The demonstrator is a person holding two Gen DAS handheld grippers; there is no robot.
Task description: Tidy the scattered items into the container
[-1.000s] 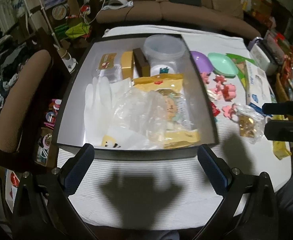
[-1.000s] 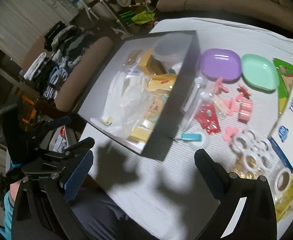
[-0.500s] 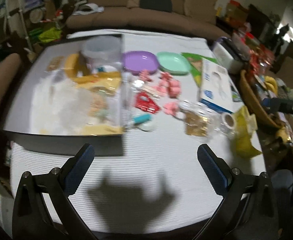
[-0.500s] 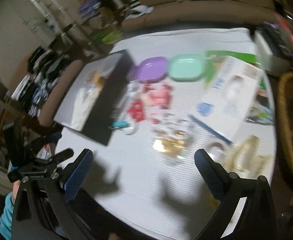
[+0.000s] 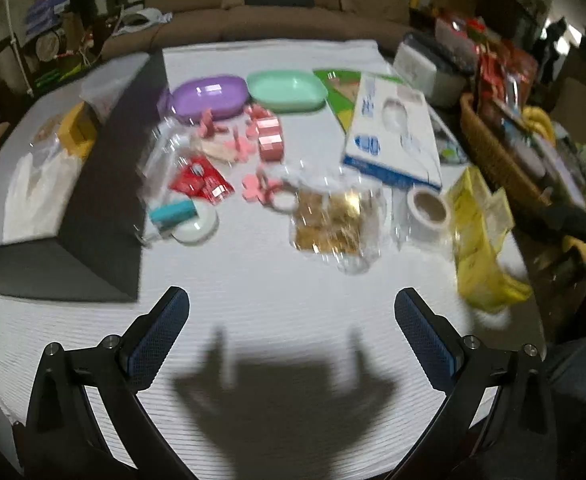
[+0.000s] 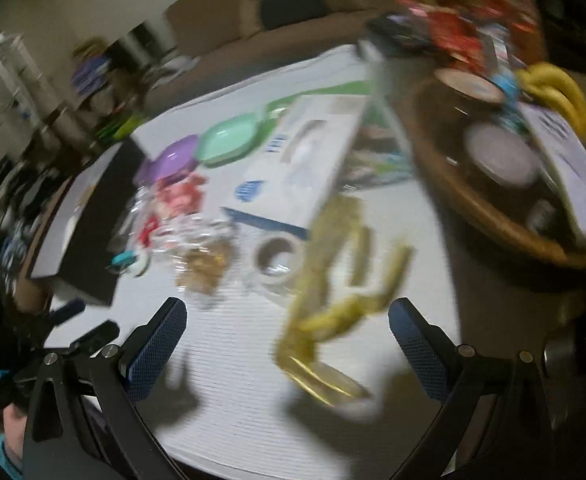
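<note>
Container, a dark box, sits at the left of the table, already partly filled with packets and clear wrap. Scattered to its right lie a teal-and-white tape measure, red sachets, pink pieces, a crinkled clear bag of gold sweets, a tape roll and a yellow packet near the right edge of the table.

Your left tool hangs above the bare near part of the table, fingers spread wide and holding nothing. Your right tool is also spread and empty, poised over the yellow packet; that view is badly smeared, so exact clearance cannot be told.

Risks from here: the yellow packet lies close to the table's right edge, so a glancing finger could push it off. The clear bag is slippery and loose; a shallow pinch may slip off or spill it. Items lie crowded together, so closing on one may drag its neighbours. Moving this quickly, you may misjudge depth and strike the table.
</note>
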